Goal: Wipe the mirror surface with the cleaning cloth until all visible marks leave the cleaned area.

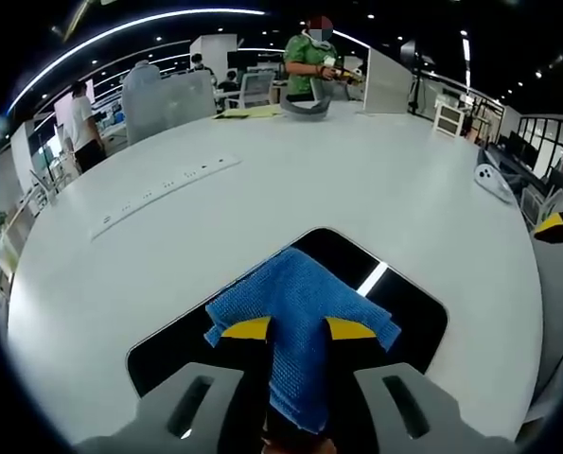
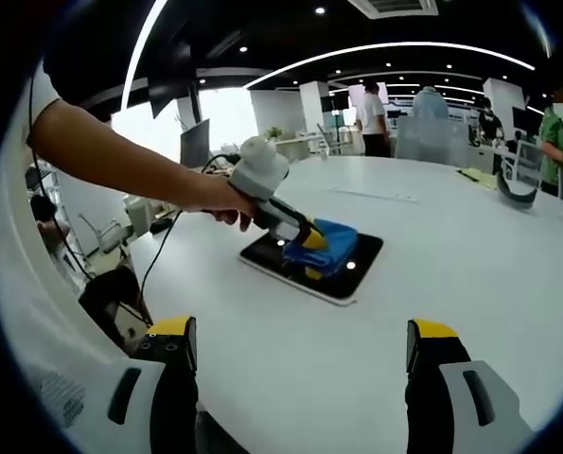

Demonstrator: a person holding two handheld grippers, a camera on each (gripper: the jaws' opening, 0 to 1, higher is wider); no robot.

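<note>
Left gripper (image 1: pixel 298 331) pins cloth (image 1: pixel 300 298) on mirror (image 1: pixel 409 303), table (image 1: pixel 357 180) open around.

A long white power strip (image 1: pixel 163 189) lies on the white worktop (image 1: pixel 376 180) at ten o'clock; a green-shirted person (image 1: pixel 311 59) stands beyond at twelve.

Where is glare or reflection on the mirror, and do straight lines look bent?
Left gripper view: a bright ceiling-light streak reflects on the mirror beside the blue cloth; the table edge bows. Right gripper view: small light spots on the mirror; ceiling light strips curve.
</note>
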